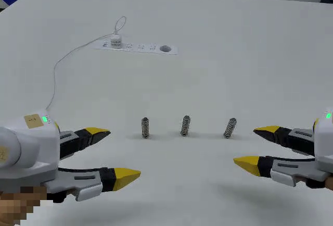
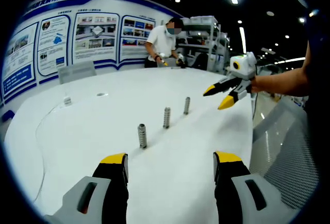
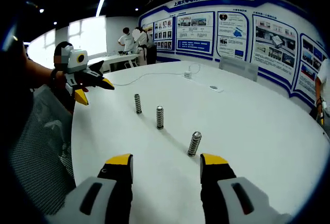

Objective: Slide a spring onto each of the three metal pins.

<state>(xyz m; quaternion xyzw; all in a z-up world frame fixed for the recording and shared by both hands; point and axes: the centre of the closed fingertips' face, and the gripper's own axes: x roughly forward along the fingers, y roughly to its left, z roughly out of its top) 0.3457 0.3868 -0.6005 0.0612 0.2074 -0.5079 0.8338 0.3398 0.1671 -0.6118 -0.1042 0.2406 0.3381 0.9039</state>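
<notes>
Left tool [image 1: 122, 152], right tool [image 1: 245, 145] hovering released, empty. I'm seeing three springs [image 1: 185, 125] standing on bench [image 1: 234, 54], pins presumably inside; judging task finished.

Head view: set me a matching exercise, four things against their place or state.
1. left hand-held gripper
2. right hand-held gripper
3. power strip
4. middle spring

A. far side of the table
B. upright, between two others
C. open, at the view's left
D. open, at the view's right

Pairs: 1-C, 2-D, 3-A, 4-B.
</notes>
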